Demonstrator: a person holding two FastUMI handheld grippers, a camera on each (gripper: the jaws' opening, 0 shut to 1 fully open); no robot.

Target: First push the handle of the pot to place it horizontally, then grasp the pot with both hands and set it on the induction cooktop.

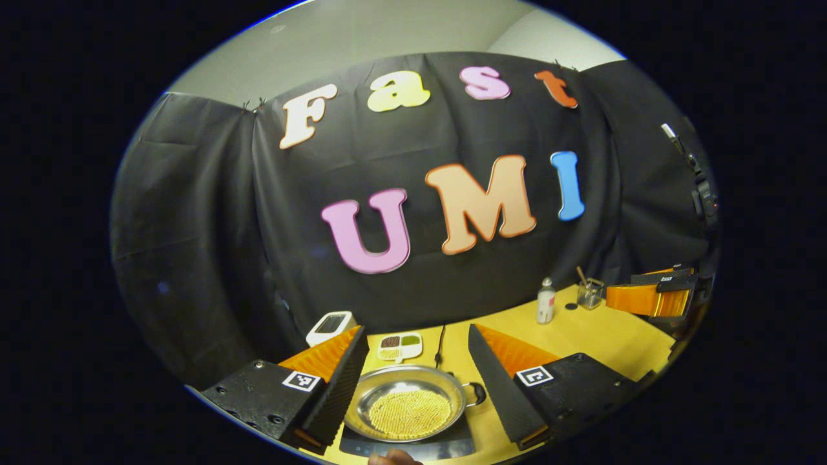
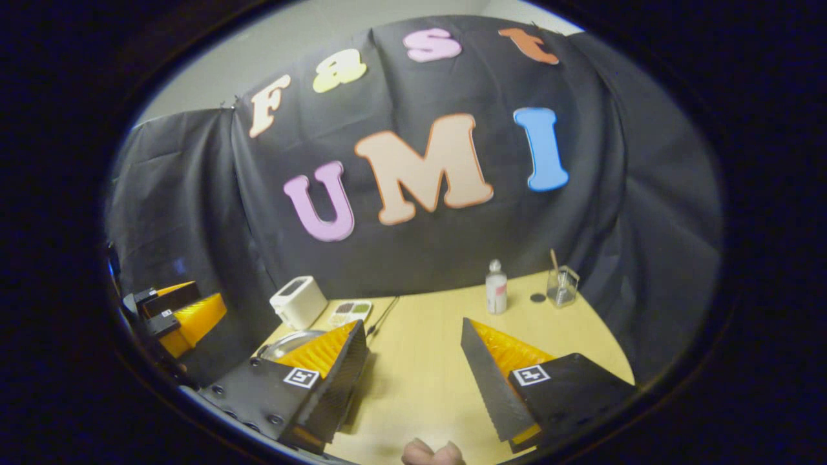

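Observation:
The pot (image 1: 406,403) is a shallow silver pan with yellow grains in it, low in the left gripper view. It rests on the dark flat induction cooktop (image 1: 452,447). A small loop handle (image 1: 477,392) sticks out on its right side. My left gripper (image 1: 417,329) is open above it, one finger on each side and apart from the rim. In the right gripper view my right gripper (image 2: 412,323) stands open over bare yellow table (image 2: 420,381), and the pot's rim (image 2: 284,342) peeks out behind its left finger. Each gripper also appears in the other's view: the right gripper (image 1: 652,297) and the left gripper (image 2: 181,316).
At the back stand a white box-shaped appliance (image 1: 331,326) (image 2: 298,301) and a small divided dish (image 1: 400,345) (image 2: 351,312). A white bottle (image 1: 546,301) (image 2: 496,287) and a glass with a stick (image 1: 590,292) (image 2: 561,284) stand near the cloth wall. A black cable (image 1: 440,342) runs to the cooktop.

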